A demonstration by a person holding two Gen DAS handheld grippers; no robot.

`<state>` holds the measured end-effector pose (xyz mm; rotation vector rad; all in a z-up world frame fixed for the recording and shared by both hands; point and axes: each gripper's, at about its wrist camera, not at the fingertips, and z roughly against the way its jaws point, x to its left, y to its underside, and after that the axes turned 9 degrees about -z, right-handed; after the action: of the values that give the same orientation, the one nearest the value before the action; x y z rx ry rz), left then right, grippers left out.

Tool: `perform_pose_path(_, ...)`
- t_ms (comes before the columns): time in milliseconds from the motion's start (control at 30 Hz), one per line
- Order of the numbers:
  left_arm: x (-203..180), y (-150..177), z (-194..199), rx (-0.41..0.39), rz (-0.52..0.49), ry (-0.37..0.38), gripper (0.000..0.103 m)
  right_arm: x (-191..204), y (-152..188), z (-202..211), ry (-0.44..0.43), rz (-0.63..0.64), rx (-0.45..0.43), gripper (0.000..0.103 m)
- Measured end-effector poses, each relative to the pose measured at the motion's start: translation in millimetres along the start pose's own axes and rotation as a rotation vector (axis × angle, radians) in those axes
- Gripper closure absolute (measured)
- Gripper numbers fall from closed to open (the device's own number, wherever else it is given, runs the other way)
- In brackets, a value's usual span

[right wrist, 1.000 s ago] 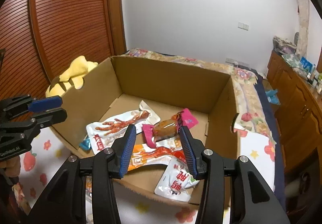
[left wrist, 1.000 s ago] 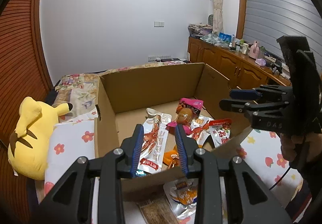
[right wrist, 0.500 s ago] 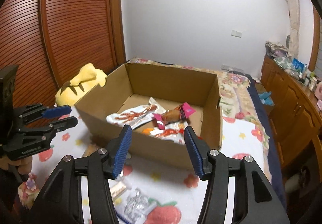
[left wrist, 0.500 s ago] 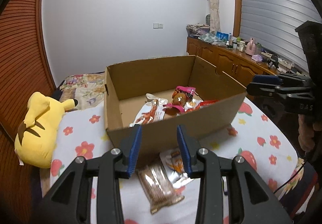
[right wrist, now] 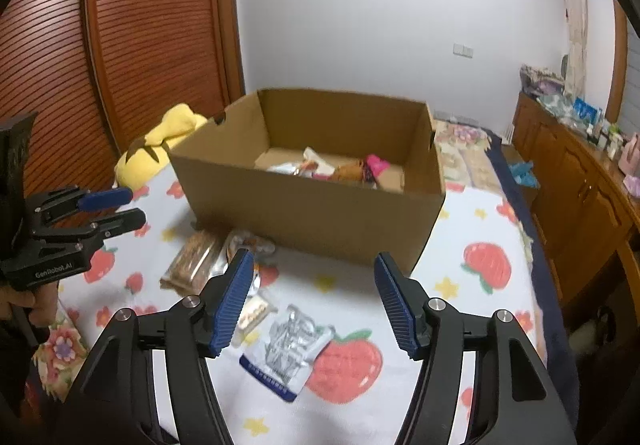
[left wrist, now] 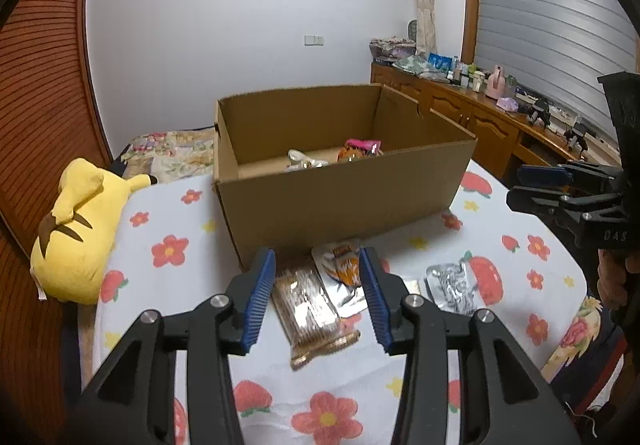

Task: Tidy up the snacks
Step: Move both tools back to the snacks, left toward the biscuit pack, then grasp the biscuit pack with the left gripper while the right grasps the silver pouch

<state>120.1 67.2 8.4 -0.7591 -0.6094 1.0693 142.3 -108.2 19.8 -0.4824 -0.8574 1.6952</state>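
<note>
An open cardboard box (left wrist: 340,197) (right wrist: 304,217) stands on the flowered bedsheet with several snack packets inside. In front of it lie a clear pack of brown biscuit sticks (left wrist: 310,309) (right wrist: 192,261), an orange and silver pouch (left wrist: 344,277) (right wrist: 248,241), a silver packet (left wrist: 452,285) (right wrist: 286,351) and a small sandwich-like snack (right wrist: 252,311). My left gripper (left wrist: 318,299) hovers above the biscuit pack, jaws opening, nothing pressed between them. My right gripper (right wrist: 314,303) hangs over the sheet near the silver packet, jaws opening wide and empty.
A yellow plush toy (left wrist: 76,233) (right wrist: 160,145) lies left of the box by the slatted wooden wall (right wrist: 152,29). A wooden sideboard (left wrist: 480,125) (right wrist: 580,181) with clutter runs along the right. The bed edge drops off at the right (right wrist: 540,285).
Both grippers pulled back from over the box to the sheet in front of it, and both sets of jaws widened. The loose packets on the sheet came into view.
</note>
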Motion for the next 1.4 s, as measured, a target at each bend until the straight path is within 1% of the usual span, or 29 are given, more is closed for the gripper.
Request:
perform_pose_path(133,-4,11,-11,0.033,-0.006,0.008,0.058,-1,13,-5,0.005,0.001,0.025,0.039)
perform_pose_path(300,-6,25,-28,0.075,0.011,0.021,0.058,-3,28,-15,0.005,-0.009,0.057,0.039)
perform_pose_path(400,-6,31,-36,0.095,0.019,0.021,0.057,-4,37,-24,-0.001,-0.018,0.079,0.039)
perform_pose_path(467,-5,34,-41,0.107,0.027,0.020,0.055,-4,42,-30,-0.002,-0.021,0.094,0.039)
perform_pose_path(567,-3,37,-50,0.134,0.035,0.019,0.054,-5,49,-40,-0.007,-0.033,0.114,0.039)
perform_pose_path(800,-3,42,-59,0.158,0.031,0.028,0.053,-3,62,-63,-0.020,-0.035,0.149,0.039)
perform_pose_path(1067,-4,47,-67,0.183,0.027,0.029,0.053,-7,69,-81,-0.004,-0.046,0.186,0.039)
perform_pose_path(1400,-5,38,-75,0.191,0.031,0.020,0.052,-7,73,-83,-0.011,-0.043,0.175,0.038)
